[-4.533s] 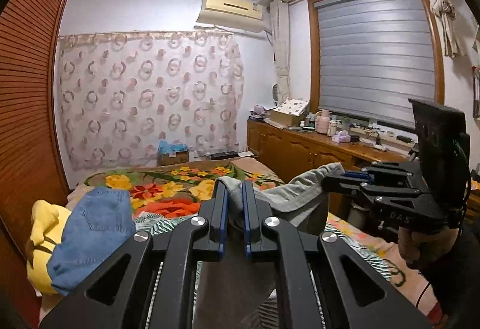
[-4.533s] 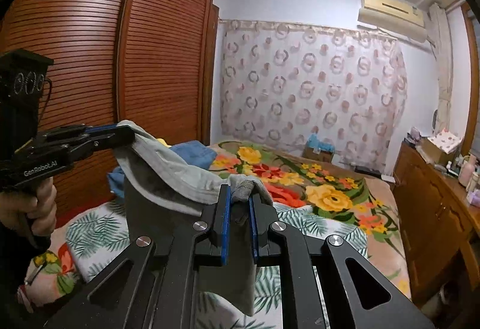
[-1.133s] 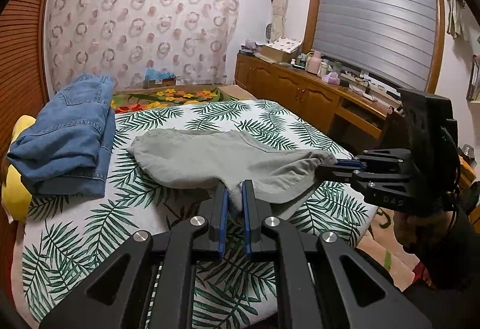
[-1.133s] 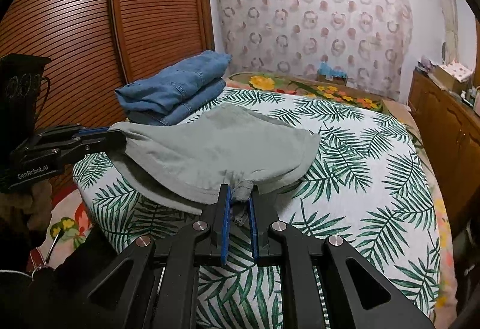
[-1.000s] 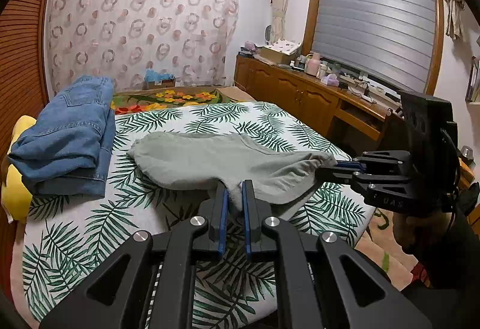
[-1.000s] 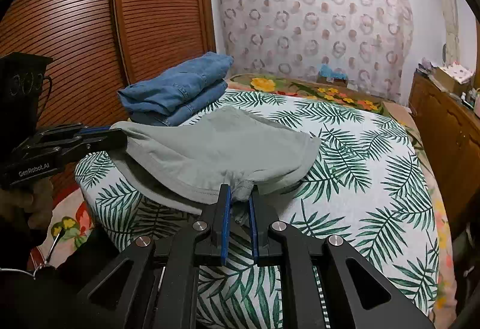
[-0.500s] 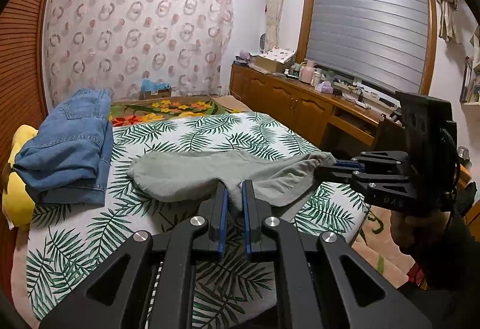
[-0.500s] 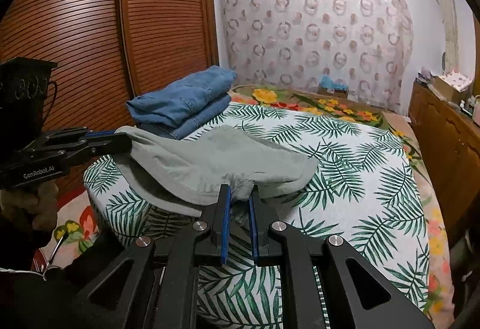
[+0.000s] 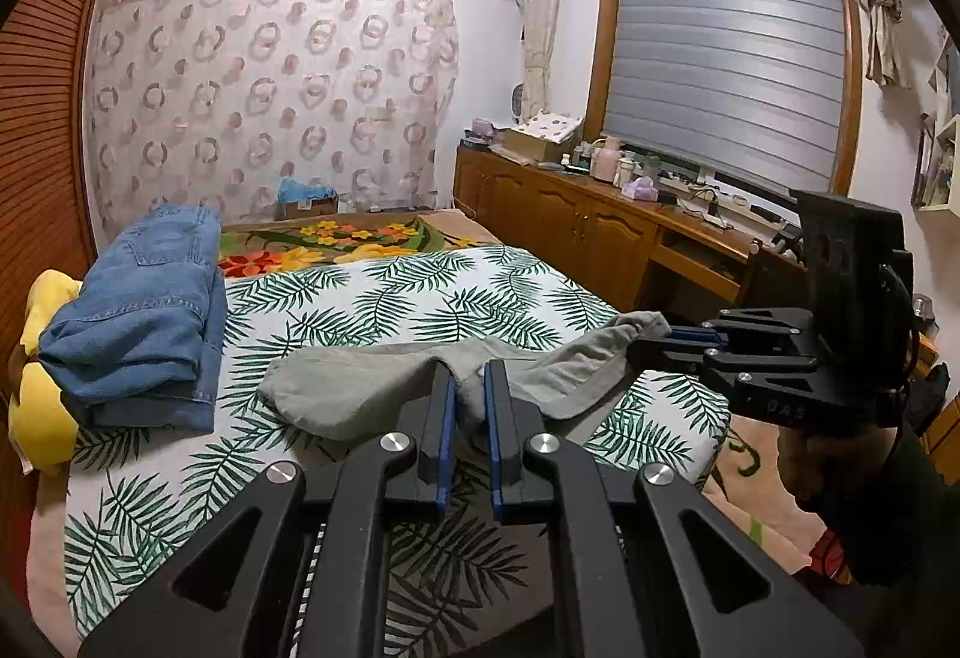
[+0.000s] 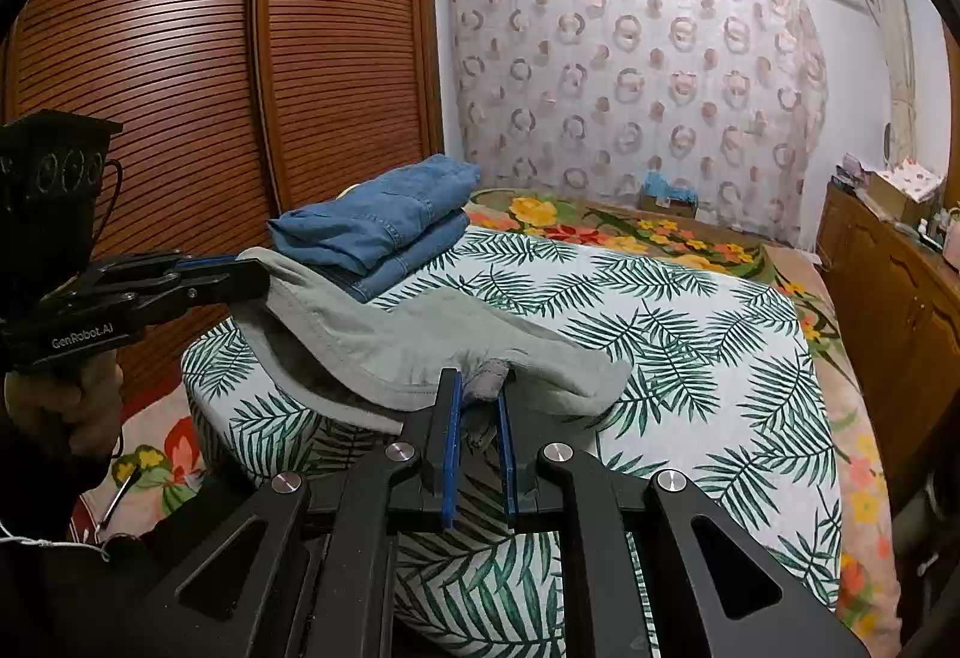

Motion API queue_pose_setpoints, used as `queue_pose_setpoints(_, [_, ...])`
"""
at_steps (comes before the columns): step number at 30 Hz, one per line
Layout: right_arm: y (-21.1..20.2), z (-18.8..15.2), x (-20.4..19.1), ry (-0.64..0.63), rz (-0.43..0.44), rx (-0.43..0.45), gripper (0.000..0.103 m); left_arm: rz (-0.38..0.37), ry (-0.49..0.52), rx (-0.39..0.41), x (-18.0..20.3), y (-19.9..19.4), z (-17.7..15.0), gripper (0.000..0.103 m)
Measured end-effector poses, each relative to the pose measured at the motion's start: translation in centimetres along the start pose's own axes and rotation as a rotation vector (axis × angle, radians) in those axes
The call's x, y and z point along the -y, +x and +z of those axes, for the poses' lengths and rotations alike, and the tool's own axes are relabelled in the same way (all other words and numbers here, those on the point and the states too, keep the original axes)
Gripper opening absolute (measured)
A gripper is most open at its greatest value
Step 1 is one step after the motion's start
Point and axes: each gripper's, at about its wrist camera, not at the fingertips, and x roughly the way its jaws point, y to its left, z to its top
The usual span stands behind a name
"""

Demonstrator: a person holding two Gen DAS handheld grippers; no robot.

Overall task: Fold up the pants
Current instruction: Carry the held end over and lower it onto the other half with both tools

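The grey-green pants (image 9: 360, 388) lie at the centre of both frames, draped over the near edge of the palm-leaf bedspread (image 9: 420, 298). The left gripper (image 9: 468, 388) pinches one bunched end of the fabric, and the right gripper (image 10: 477, 394) clamps the other (its tuft shows between the blue pads). Folded jeans (image 9: 138, 310) sit at left.

L gripper (image 9: 468, 388) clamps grey pants (image 9: 360, 388) | R gripper (image 9: 651, 337) too — jeans (image 9: 144, 310) beside
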Motion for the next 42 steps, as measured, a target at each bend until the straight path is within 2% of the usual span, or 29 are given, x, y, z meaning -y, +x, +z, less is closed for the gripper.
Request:
queue_pose_setpoints(13, [3.2, -0.4, 1.0, 0.030, -0.006, -0.067, 0.011, 0.013, -0.041, -0.089, -1.4, 2.9, -2.0, 0.010])
queue_pose_setpoints(27, [8.9, 1.8, 2.4, 0.024, -0.041, -0.081, 0.011, 0.077, -0.066, -0.081, -3.9, 5.9, -0.5, 0.010])
queue_pose_setpoints(36, [9.8, 3.4, 2.8, 0.023, -0.060, -0.043, 0.011, 0.092, -0.050, -0.047, -4.5, 6.3, 1.3, 0.010])
queue_pose_setpoints(42, [12.1, 3.0, 3.0, 0.018, -0.066, -0.087, 0.011, 0.125, -0.043, -0.088, -5.4, 7.9, 0.8, 0.010])
